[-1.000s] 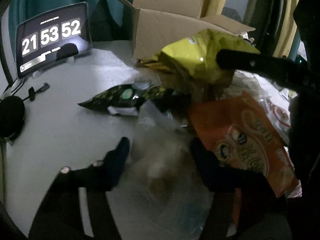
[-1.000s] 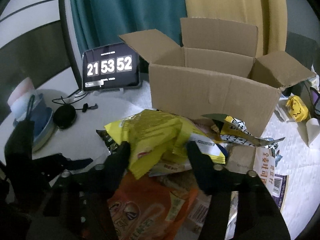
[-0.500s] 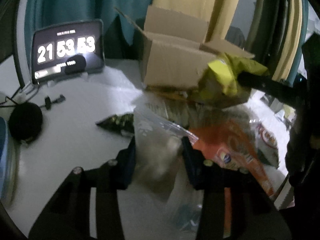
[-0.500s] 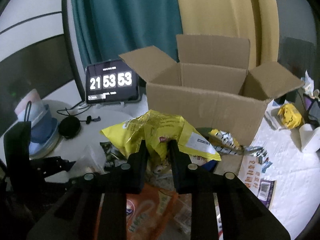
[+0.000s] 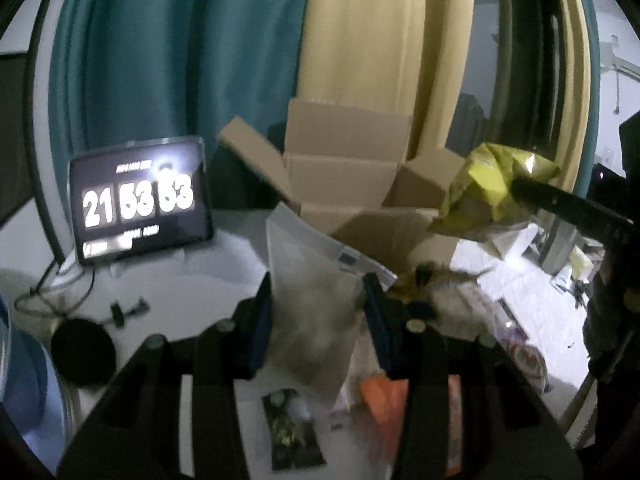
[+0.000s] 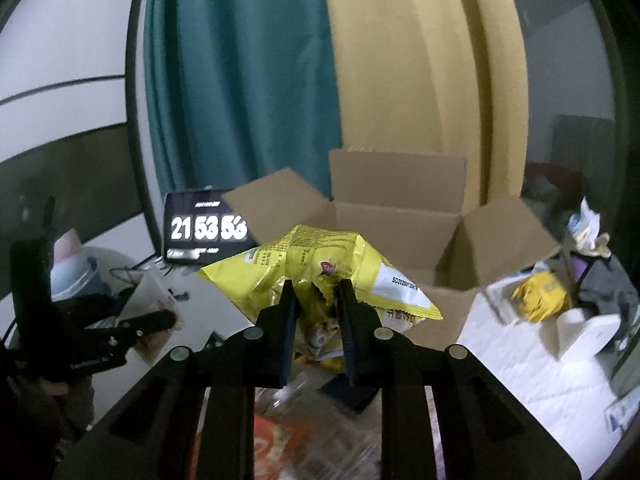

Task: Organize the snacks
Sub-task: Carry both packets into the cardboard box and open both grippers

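White tabletop (image 6: 520, 364), dim room; teal curtain (image 6: 240, 80) and yellow curtain (image 6: 420, 80) behind. One open brown cardboard box (image 6: 400, 224) at table's 12 o'clock; one black tablet clock (image 5: 140, 200) at 10 o'clock.

Left gripper (image 5: 316, 312): jaws narrow, clamped on one clear plastic snack bag (image 5: 316, 280), lifted off table.

Right gripper (image 6: 316, 308): jaws narrow, pinching one crinkled yellow snack bag (image 6: 320, 268), held above pile before box.

One orange snack packet (image 5: 384, 396) lying on table at 6 o'clock.
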Demonstrator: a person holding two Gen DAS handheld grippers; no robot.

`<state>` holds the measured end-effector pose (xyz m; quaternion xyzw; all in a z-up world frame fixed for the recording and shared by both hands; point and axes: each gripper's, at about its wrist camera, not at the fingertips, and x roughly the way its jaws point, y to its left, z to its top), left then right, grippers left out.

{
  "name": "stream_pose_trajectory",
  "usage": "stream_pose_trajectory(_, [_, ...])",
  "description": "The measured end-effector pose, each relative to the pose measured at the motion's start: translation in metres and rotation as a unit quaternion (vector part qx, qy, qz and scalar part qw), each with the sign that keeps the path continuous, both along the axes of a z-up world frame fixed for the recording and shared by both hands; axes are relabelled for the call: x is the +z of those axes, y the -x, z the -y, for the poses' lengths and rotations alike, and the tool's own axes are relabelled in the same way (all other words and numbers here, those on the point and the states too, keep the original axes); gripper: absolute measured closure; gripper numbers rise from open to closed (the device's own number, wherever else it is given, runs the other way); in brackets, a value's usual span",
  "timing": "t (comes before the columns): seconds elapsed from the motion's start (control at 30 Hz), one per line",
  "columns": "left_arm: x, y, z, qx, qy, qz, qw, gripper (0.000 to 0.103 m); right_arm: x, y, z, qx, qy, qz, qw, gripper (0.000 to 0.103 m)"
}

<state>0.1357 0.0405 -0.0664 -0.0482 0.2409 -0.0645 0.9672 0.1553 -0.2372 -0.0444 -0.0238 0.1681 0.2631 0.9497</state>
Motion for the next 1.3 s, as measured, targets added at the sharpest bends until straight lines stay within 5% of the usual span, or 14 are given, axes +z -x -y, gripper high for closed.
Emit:
stream_pose_trajectory(0.5, [0.044, -0.082, 0.007, -0.012, 0.002, 0.049, 0.9987, 0.059, 0.022, -0.060, 0.024, -0.038, 0.004, 0.033, 0.999, 0.082])
stream_pose_trajectory(0.97, [0.030, -0.181, 0.022, -0.007, -0.009, 0.036, 0.9993, 0.054, 0.005, -0.138, 0.025, -0.078, -0.009, -0.002, 0.997, 0.082])
stream_pose_trajectory(1.03, [0.030, -0.187, 0.019, 0.001, -0.002, 0.039, 0.9992, 0.043, 0.002, -0.150, 0.024, -0.087, -0.005, -0.008, 0.996, 0.076])
stream_pose_trajectory(1.1, [0.031, -0.192, 0.016, 0.001, 0.005, 0.039, 0.9992, 0.018, 0.000, -0.155, 0.025, -0.091, -0.006, -0.008, 0.996, 0.041])
stream_pose_trajectory(1.13, [0.032, -0.192, 0.014, 0.004, 0.009, 0.042, 0.9991, 0.007, 0.000, -0.156, 0.026, -0.093, -0.011, -0.007, 0.996, 0.035])
stream_pose_trajectory(1.3, [0.036, -0.182, 0.008, 0.014, 0.021, 0.046, 0.9986, 0.004, 0.001, -0.150, 0.033, -0.097, -0.014, -0.007, 0.995, 0.032])
